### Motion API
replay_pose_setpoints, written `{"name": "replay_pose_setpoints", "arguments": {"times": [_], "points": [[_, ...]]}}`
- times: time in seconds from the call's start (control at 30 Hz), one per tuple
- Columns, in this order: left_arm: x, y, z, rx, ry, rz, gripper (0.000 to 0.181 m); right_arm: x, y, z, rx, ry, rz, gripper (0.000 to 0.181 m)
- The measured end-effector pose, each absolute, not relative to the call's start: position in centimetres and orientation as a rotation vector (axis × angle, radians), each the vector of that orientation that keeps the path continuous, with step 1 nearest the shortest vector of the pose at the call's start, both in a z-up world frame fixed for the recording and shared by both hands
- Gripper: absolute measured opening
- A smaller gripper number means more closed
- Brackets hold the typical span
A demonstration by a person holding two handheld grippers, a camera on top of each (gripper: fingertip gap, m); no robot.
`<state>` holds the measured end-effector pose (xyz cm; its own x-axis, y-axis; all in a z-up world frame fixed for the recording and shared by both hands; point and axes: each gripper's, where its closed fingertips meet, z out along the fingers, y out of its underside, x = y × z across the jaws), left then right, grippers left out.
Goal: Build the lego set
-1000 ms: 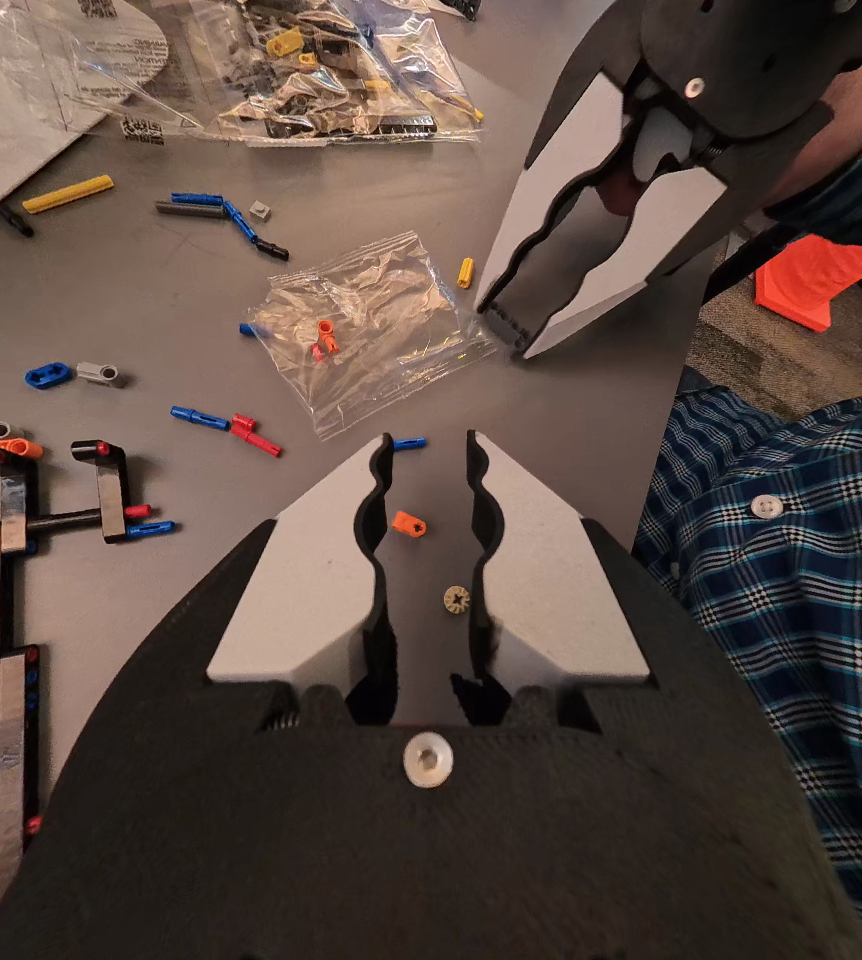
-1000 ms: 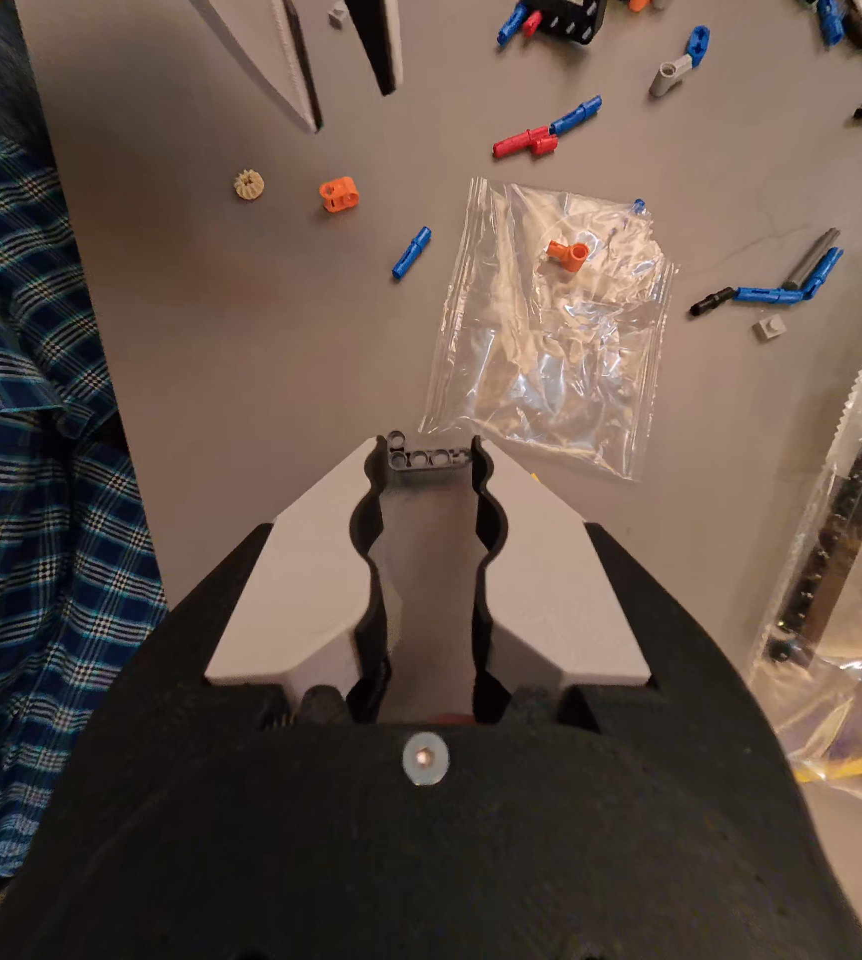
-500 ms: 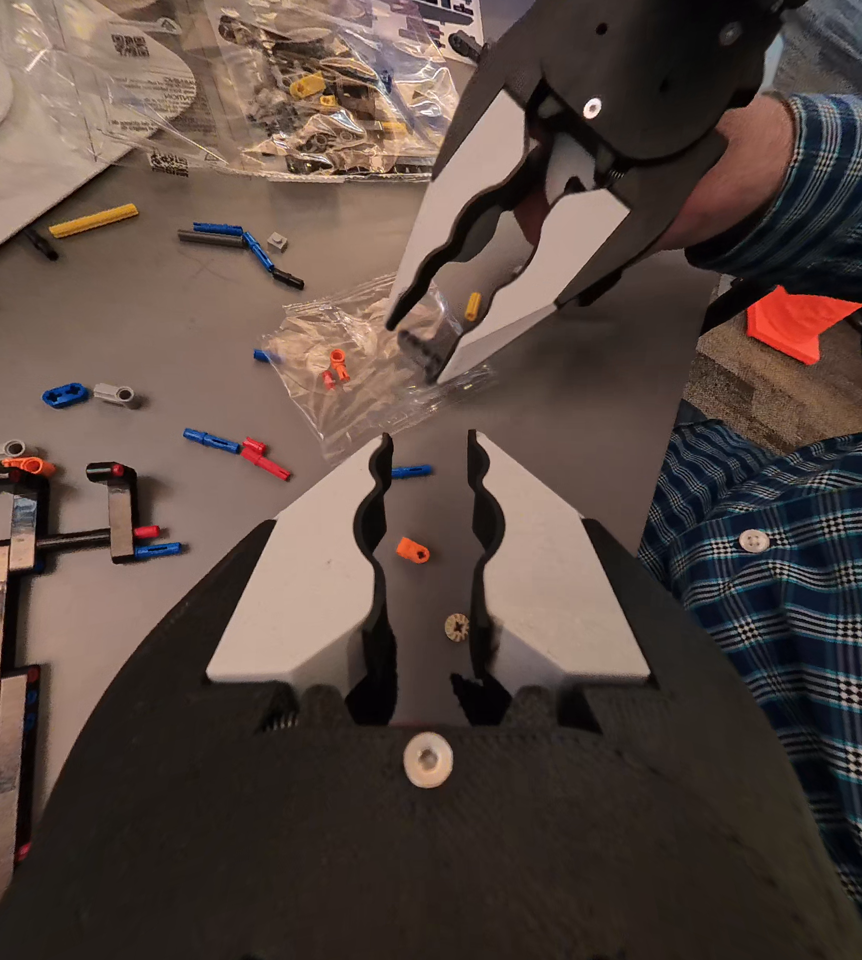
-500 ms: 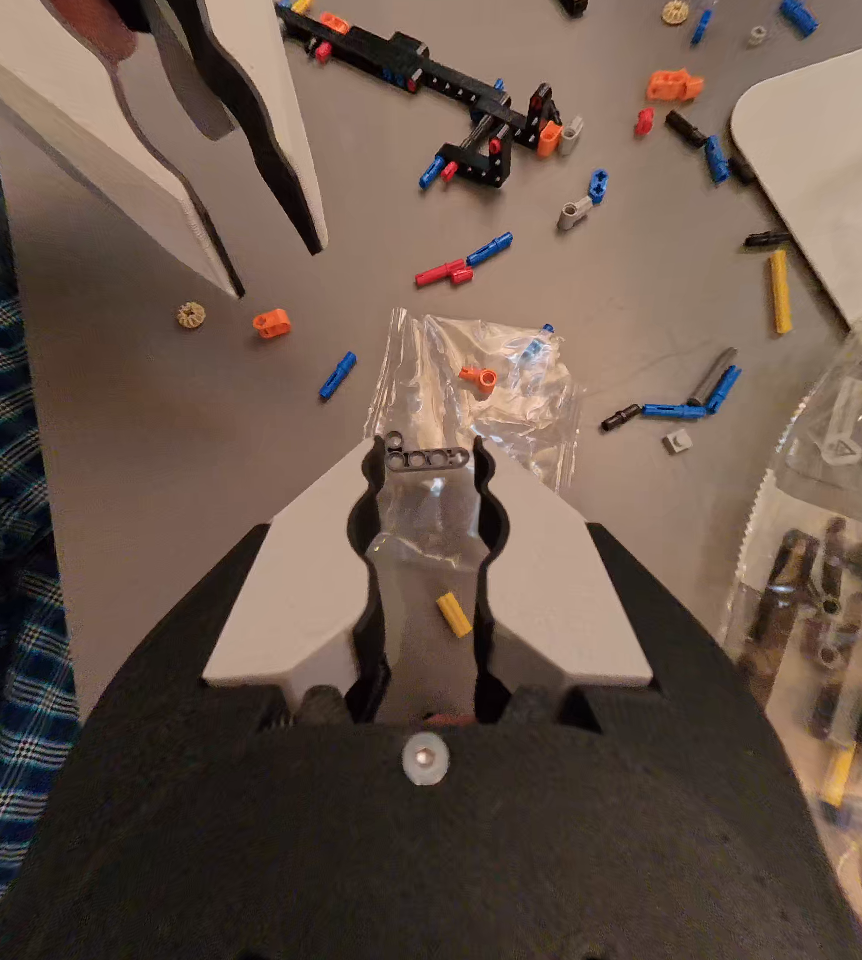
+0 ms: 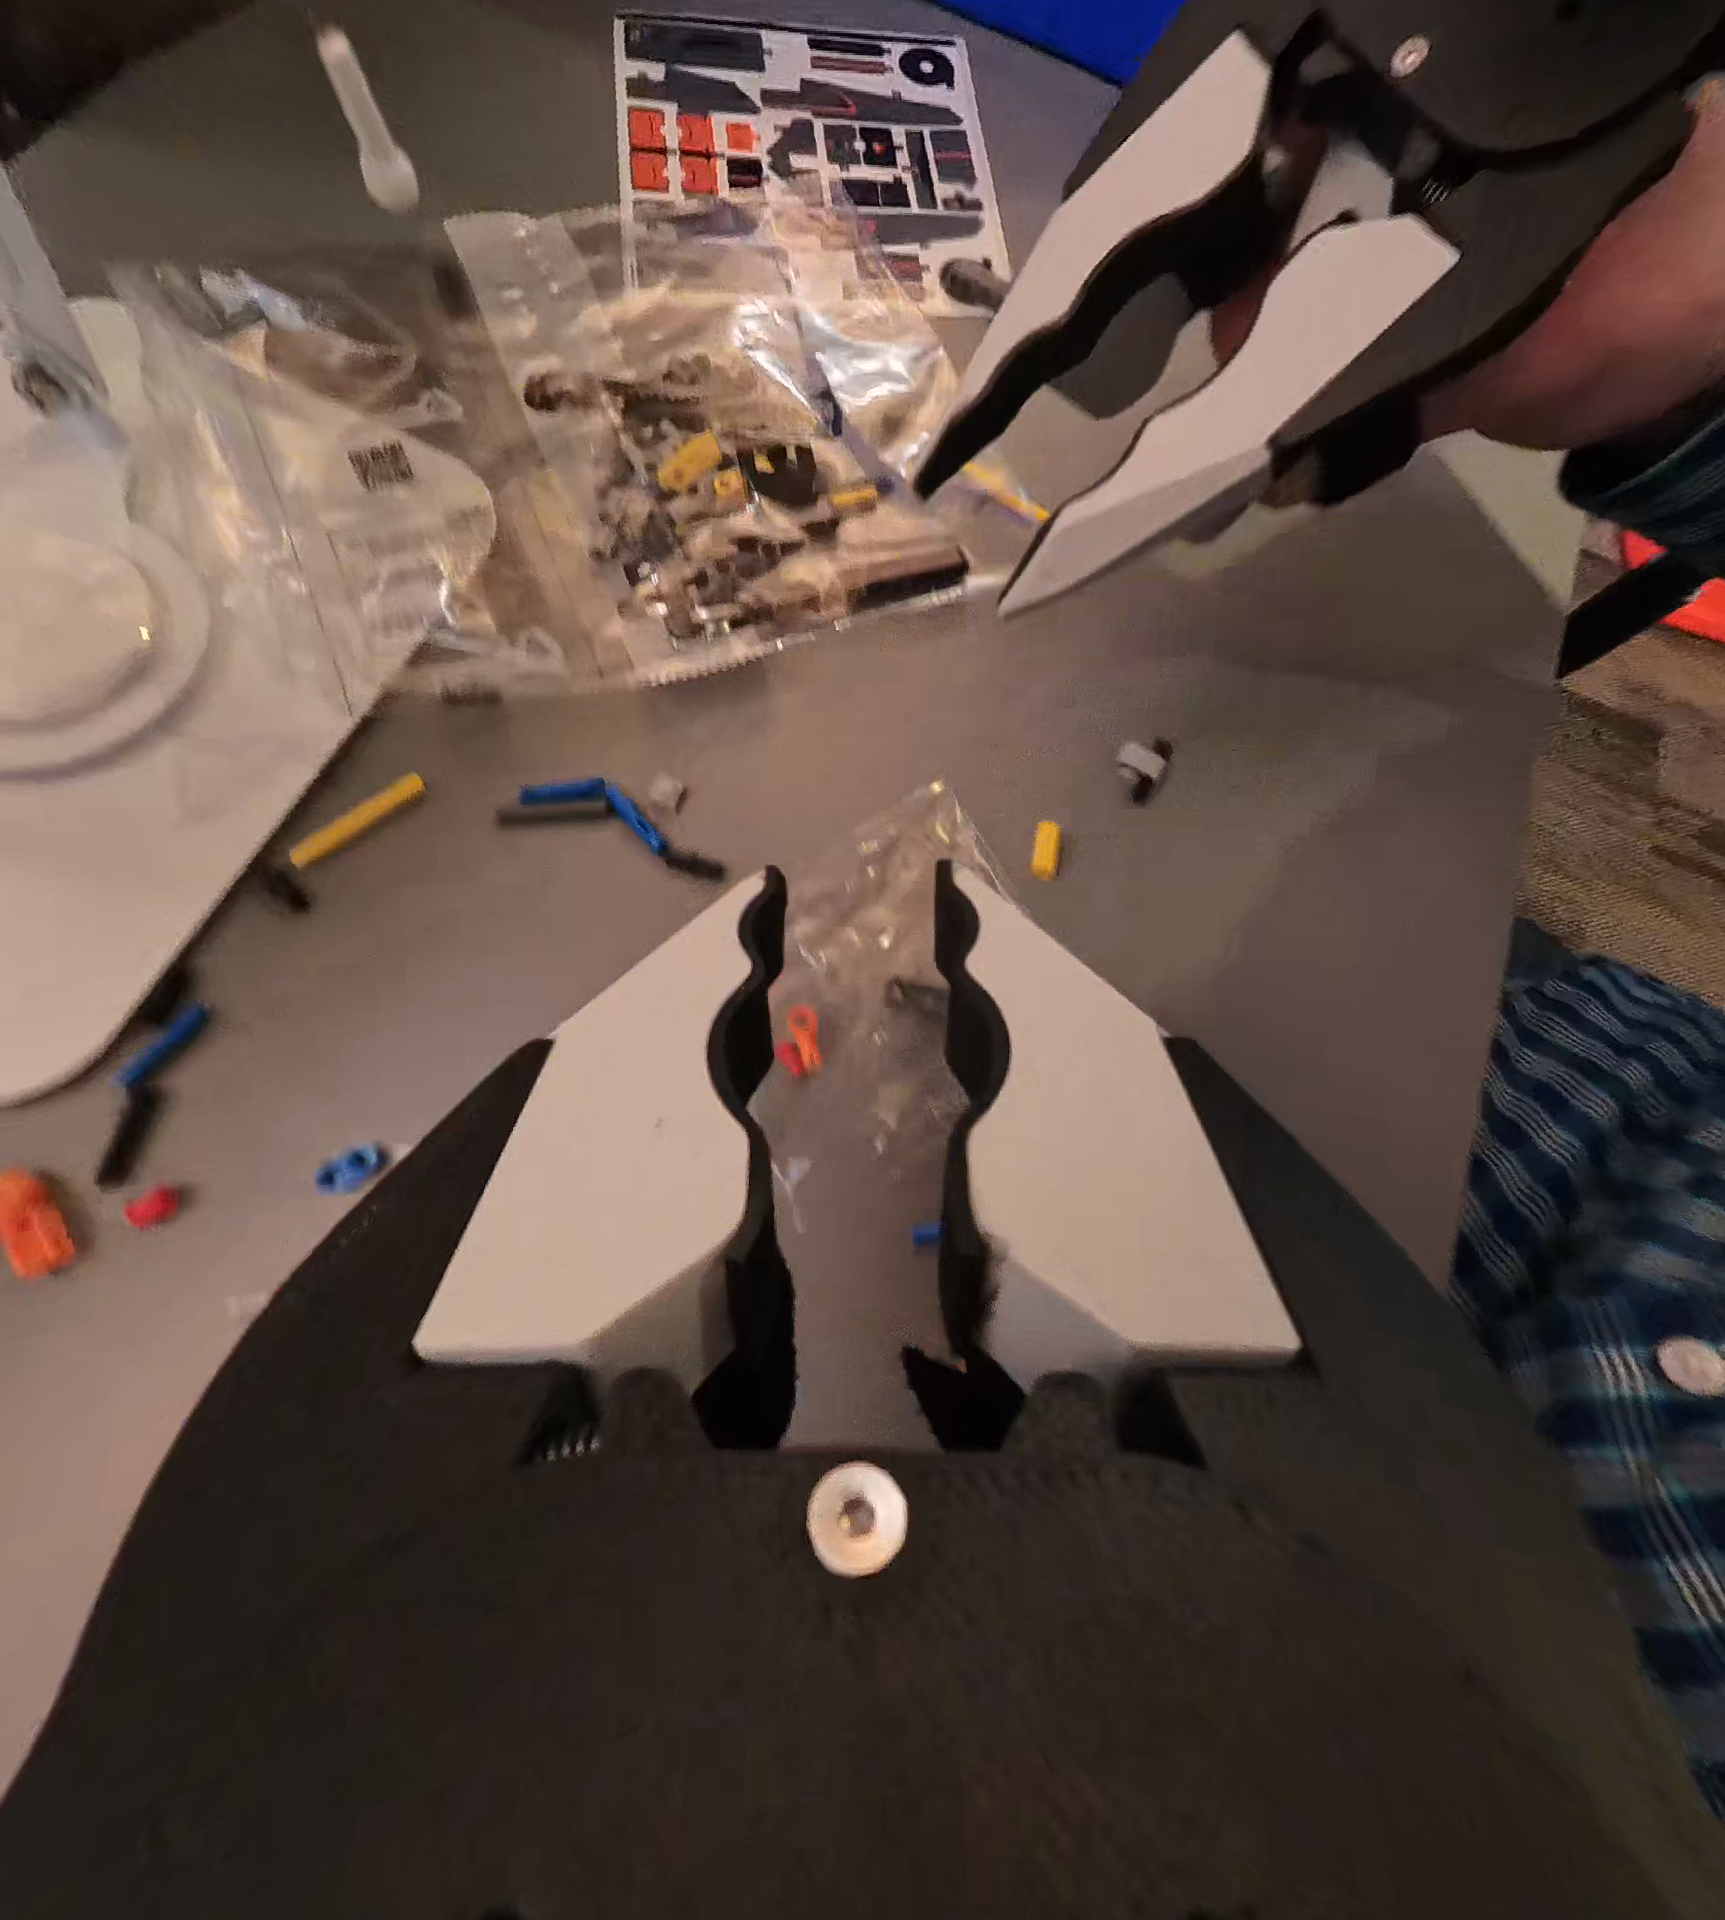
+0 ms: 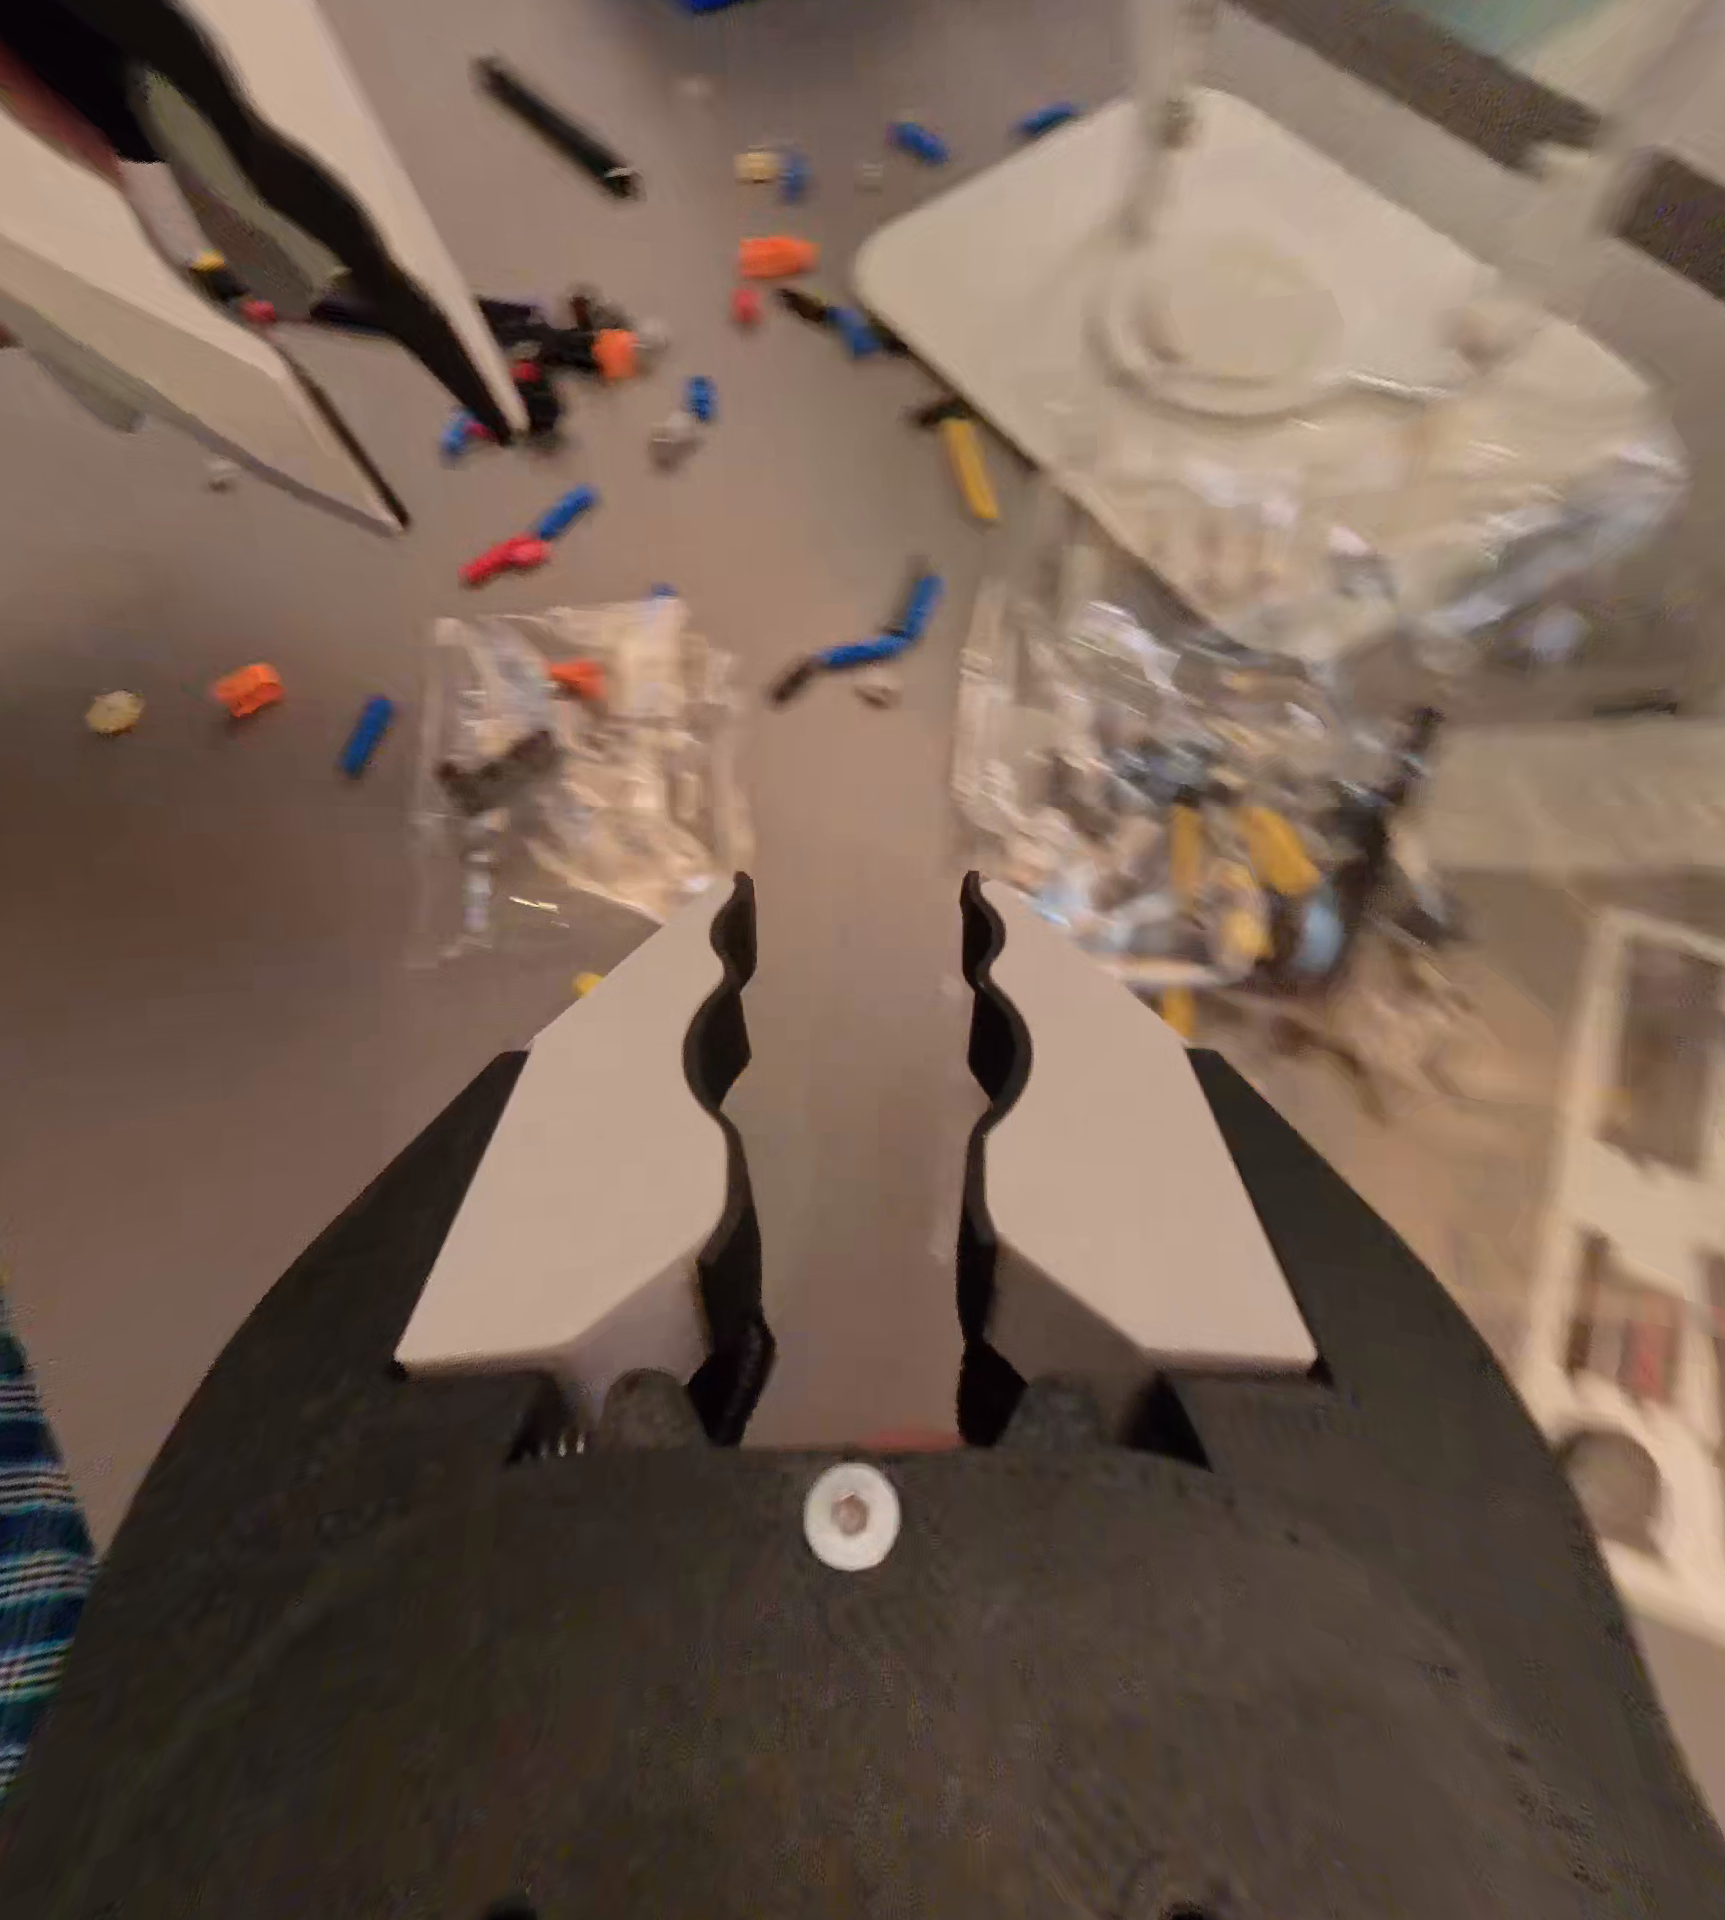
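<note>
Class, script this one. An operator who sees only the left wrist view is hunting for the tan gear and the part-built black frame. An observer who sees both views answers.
Operator: I can't find the tan gear anywhere in my view. Where is it?
Observer: In the right wrist view the tan gear lies on the bare table. It is next to an orange connector, to the left of the small clear bag.
Operator: And the black frame?
Observer: The black frame lies on the table just past the tips of the left gripper. It is blurred, and an orange piece shows at its end.
</note>
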<state>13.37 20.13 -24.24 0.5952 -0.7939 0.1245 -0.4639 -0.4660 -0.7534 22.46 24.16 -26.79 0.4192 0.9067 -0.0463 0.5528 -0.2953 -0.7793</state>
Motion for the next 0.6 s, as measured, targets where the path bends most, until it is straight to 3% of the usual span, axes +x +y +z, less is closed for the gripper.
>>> {"name": "replay_pose_setpoints", "arguments": {"times": [0.23, 0.6], "points": [[18.8, 26.9, -24.7, -2.116, 1.083, -0.487, 0.025, 32.7, 30.1, -27.8, -2.147, -0.901, 0.456, 0.029], [21.5, 31.5, -30.5, -2.278, 1.160, -0.366, 0.026, 33.9, 31.5, -32.0, -2.263, -0.921, 0.374, 0.016]]}}
